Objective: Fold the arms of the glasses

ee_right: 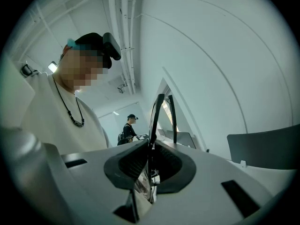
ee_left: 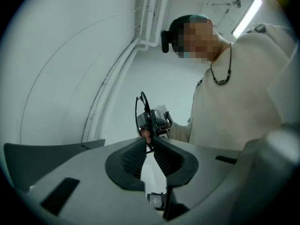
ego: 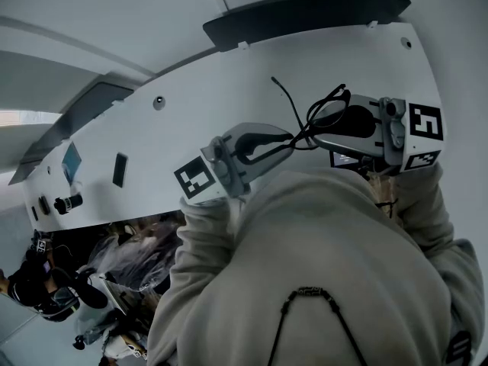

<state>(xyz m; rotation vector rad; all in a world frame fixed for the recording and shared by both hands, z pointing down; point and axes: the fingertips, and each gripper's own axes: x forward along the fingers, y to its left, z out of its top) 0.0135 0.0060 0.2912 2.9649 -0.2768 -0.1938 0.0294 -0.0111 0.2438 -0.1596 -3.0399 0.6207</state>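
Black thin-framed glasses [ego: 324, 117] hang in the air between my two grippers, above the white table [ego: 229, 97]. One thin arm [ego: 282, 90] of the glasses sticks out up and to the left. My left gripper [ego: 288, 138] comes in from the left, its jaws pinched on a thin black part of the glasses [ee_left: 149, 121]. My right gripper [ego: 319, 136] grips the frame from the right. In the right gripper view the black frame [ee_right: 155, 116] rises from between the closed jaws of the right gripper [ee_right: 151, 146]. The left gripper [ee_left: 150, 143] faces the right gripper [ee_left: 162, 121].
A dark curved chair back [ego: 305, 14] stands beyond the table's far edge. A small blue screen [ego: 72, 161] and a black slab [ego: 120, 169] lie at the table's left end. Bags [ego: 130, 258] sit on the floor below. Another person [ee_right: 127, 129] stands far off.
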